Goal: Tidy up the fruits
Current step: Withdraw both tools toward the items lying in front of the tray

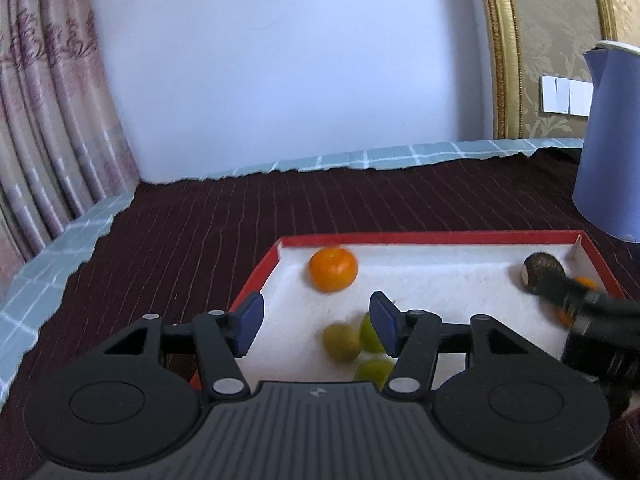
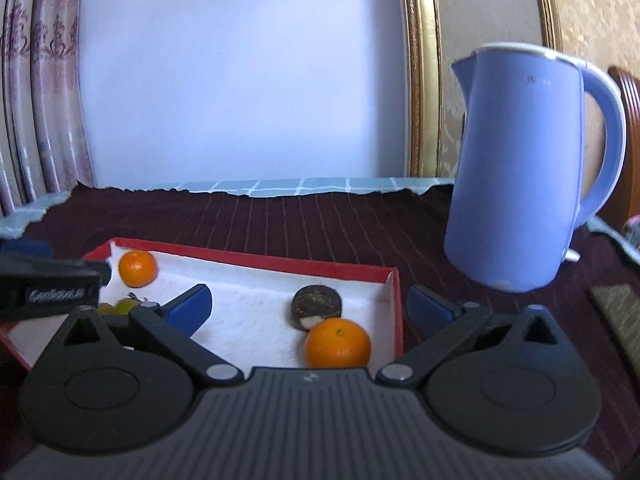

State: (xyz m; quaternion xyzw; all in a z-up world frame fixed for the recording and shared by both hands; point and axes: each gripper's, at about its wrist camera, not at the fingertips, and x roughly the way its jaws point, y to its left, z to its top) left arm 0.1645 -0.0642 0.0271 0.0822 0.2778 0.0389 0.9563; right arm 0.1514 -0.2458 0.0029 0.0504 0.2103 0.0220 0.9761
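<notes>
A red-rimmed tray [image 1: 440, 237] with a white lining holds the fruit. In the left wrist view an orange [image 1: 333, 269] lies at its far left and three green fruits [image 1: 341, 342] cluster near the front. My left gripper [image 1: 318, 322] hovers open just above the green fruits, its pads touching nothing. A dark brown fruit [image 1: 542, 270] sits in the far right corner. In the right wrist view my right gripper [image 2: 310, 308] stands wide open over the tray's [image 2: 260, 260] right end. A second orange [image 2: 338, 343] and the brown fruit [image 2: 316, 306] lie loose between its fingers.
A tall blue kettle [image 2: 520, 176] stands on the dark striped cloth [image 2: 320, 224] just right of the tray. A curtain [image 1: 52, 120] hangs at the left and a wall runs behind the table. The left gripper [image 2: 48, 284] reaches in at the left of the right wrist view.
</notes>
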